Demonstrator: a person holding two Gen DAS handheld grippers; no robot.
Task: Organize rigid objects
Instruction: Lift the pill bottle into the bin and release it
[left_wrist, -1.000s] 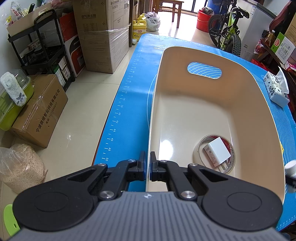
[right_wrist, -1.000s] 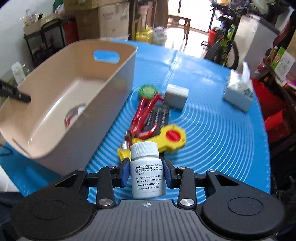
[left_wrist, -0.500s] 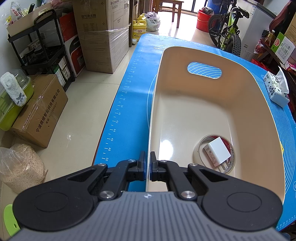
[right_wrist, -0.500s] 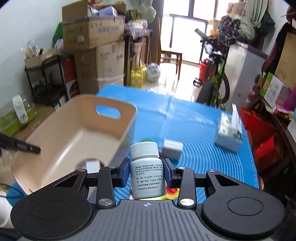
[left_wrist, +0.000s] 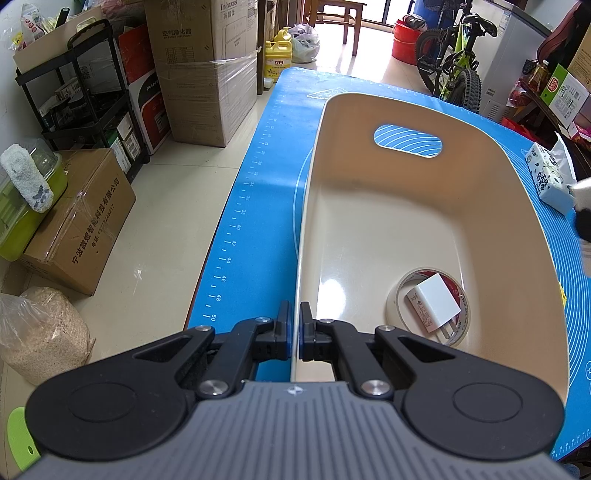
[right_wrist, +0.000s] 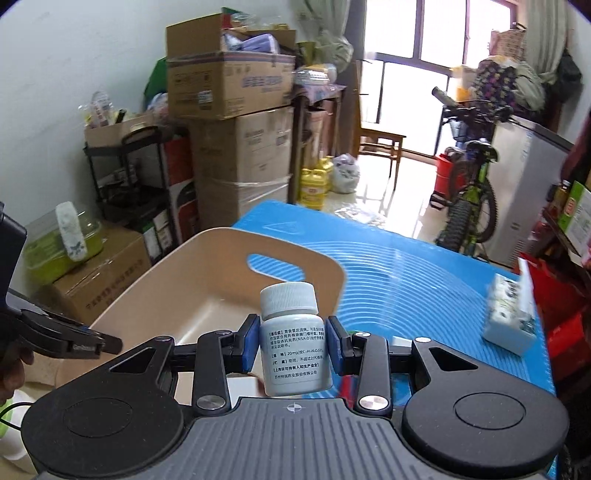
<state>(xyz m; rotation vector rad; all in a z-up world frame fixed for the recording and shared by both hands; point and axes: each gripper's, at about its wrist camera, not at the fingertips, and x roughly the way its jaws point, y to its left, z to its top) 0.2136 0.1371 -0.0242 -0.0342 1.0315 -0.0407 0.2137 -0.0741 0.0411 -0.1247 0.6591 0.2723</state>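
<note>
Bottle (right_wrist: 293, 343), upright, is clamped between the right gripper's (right_wrist: 292, 345) pads and now rides higher, near the bin's (right_wrist: 207, 291) right wall. Left gripper (left_wrist: 294, 325) stays pinched on the bin's (left_wrist: 532, 206) near-left rim.

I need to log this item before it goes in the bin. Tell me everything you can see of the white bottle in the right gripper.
The white bottle is a small, opaque, plastic-looking pill bottle with a ribbed white screw cap, closed. Its printed label carries black Chinese text. It stands upright, clamped at its sides between the blue pads of the right gripper, lifted off the blue mat. Nothing else visibly touches it.
</note>
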